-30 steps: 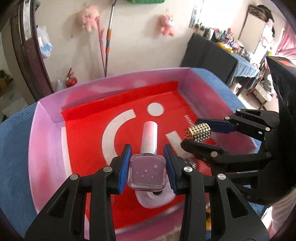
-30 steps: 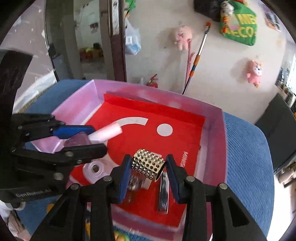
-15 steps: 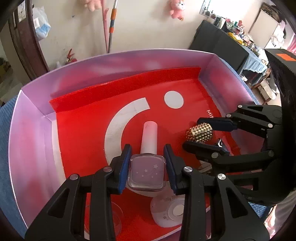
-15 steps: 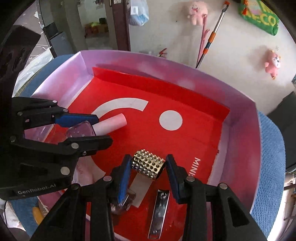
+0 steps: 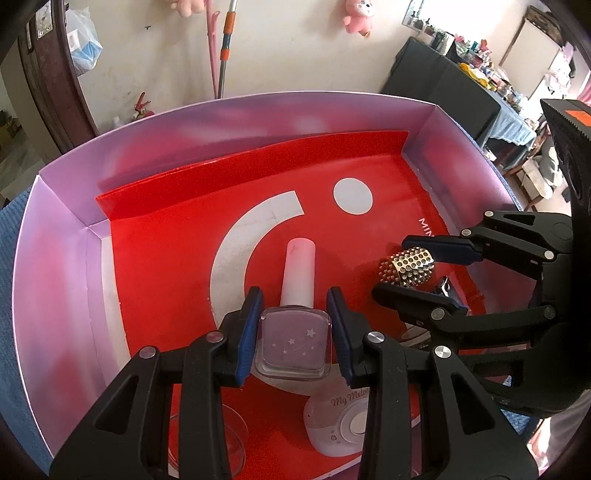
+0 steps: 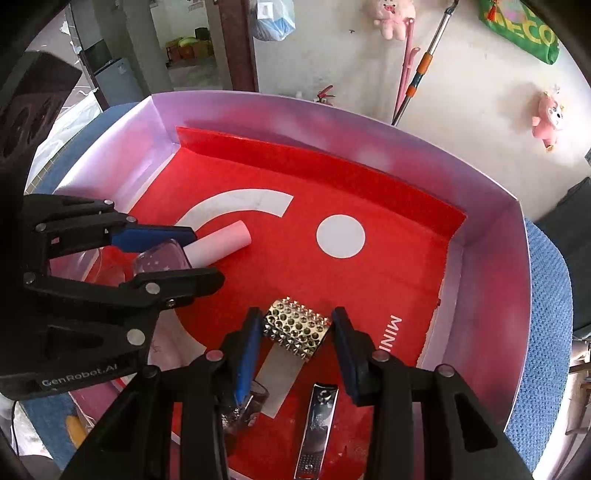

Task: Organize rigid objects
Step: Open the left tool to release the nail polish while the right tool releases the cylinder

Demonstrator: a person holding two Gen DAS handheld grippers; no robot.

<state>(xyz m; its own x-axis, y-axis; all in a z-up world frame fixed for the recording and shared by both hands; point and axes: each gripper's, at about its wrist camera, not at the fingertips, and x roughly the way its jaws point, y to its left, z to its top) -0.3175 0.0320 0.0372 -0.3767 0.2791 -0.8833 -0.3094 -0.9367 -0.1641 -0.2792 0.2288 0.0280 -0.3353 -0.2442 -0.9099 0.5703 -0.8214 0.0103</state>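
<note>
Both hands are over the box (image 5: 66,236) now, the pink-walled one with the red liner, and everything turns on what each one carries above that floor. The left gripper (image 5: 293,328) is clamped on the nail polish bottle (image 5: 291,341), blue pads pressed on its two flat sides, the pale pink cap running straight ahead of the fingers toward the box's far wall; so the bottle's long axis follows the gripper's own line, tilted steeply down at the liner. The right gripper (image 6: 295,332) is closed on the studded gold cuff (image 6: 295,334), held across the jaws with its studded curve facing up, near the box's right wall beside the white lettering. From the right wrist view the bottle sits left of the cuff, well apart, nearer the box's left wall. Whether either piece is touching the liner I cannot tell; both look low over it. Inside the box's near edge lie a nail clipper (image 6: 314,424) just under the right gripper, a small glittery jar (image 6: 240,410) beside it, a white round-buttoned case (image 5: 343,421) and a clear dish (image 5: 221,435) below the bottle. My read: a set-down is close, and the open red floor toward the far wall gives each plenty of room. The box rests on blue woven cloth (image 6: 546,332); beyond it a pale wall with pink plush toys (image 6: 391,18) and a leaning mop handle (image 6: 424,62).
</note>
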